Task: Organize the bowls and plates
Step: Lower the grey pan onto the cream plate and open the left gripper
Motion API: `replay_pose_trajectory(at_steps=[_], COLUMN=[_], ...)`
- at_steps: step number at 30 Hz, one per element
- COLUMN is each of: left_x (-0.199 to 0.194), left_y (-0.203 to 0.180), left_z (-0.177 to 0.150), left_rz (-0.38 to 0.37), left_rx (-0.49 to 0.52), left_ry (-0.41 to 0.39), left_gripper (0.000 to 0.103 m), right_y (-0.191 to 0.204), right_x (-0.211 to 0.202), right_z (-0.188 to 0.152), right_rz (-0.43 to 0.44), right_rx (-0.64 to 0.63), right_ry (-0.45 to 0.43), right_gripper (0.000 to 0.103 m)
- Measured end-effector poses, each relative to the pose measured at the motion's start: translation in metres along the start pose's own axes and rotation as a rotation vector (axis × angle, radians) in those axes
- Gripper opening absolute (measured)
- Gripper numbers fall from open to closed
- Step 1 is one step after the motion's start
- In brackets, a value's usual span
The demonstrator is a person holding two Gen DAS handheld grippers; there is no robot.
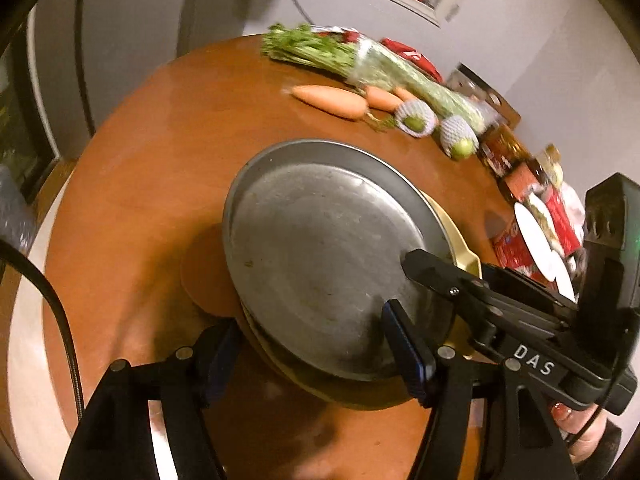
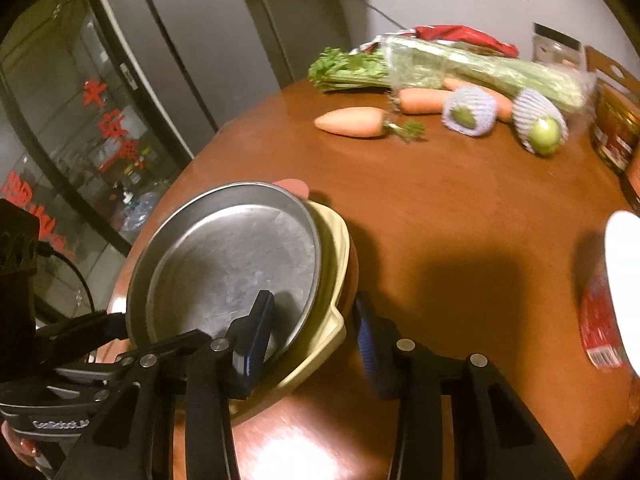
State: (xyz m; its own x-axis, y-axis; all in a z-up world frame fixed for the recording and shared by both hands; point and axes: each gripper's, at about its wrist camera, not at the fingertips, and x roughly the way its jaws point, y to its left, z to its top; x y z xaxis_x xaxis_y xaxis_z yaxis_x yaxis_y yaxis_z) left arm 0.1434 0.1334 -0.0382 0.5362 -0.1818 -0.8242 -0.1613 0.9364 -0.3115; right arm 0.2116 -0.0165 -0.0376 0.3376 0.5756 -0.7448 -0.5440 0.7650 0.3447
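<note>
Two claws at one stack: you bring both grippers to the near edge of a pile of dishes on the round brown wooden table [image 1: 160,160]. On top lies the round grey metal plate [image 1: 320,248]. It nests in a cream-coloured dish with a lug handle [image 2: 332,240], which sits in a darker brown vessel that is mostly hidden. The nesting looks deliberate, so that one lift could carry the whole pile.

Your right gripper [image 2: 312,304] straddles the rim beside the lug. One blue-padded finger is inside the metal plate and the other outside the cream dish. The jaws stand narrow, but whether the pads already pinch the rim cannot be told.

Your left gripper [image 1: 308,320] stands open and wide. One finger is off the pile's side and the other is over the plate's near rim, so it holds nothing and is probably there to steady the load.

The orange carrots [image 2: 352,122] and the wrapped bunch of green celery [image 2: 460,64] lie well apart at the far edge.
</note>
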Motion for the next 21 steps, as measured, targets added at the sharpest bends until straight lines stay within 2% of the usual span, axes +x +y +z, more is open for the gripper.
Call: replay_pose_trajectory(at_steps=[12,21], left_x=[0.017,0.016], left_y=[-0.043,-0.049], left_z=[0.004,0.008], left_rz=[-0.03,-0.016], left_rx=[0.092,0.086], left_ry=[0.018,0.002], left_gripper=[0.068,0.068], right_y=[-0.041,-0.043], right_x=[-0.037,-0.053], right_z=[-0.028,-0.035], right_rz=[-0.075,-0.1], right_rx=[0.135,0.129], right_ry=[-0.034,-0.071], right_gripper=[0.042,0.042])
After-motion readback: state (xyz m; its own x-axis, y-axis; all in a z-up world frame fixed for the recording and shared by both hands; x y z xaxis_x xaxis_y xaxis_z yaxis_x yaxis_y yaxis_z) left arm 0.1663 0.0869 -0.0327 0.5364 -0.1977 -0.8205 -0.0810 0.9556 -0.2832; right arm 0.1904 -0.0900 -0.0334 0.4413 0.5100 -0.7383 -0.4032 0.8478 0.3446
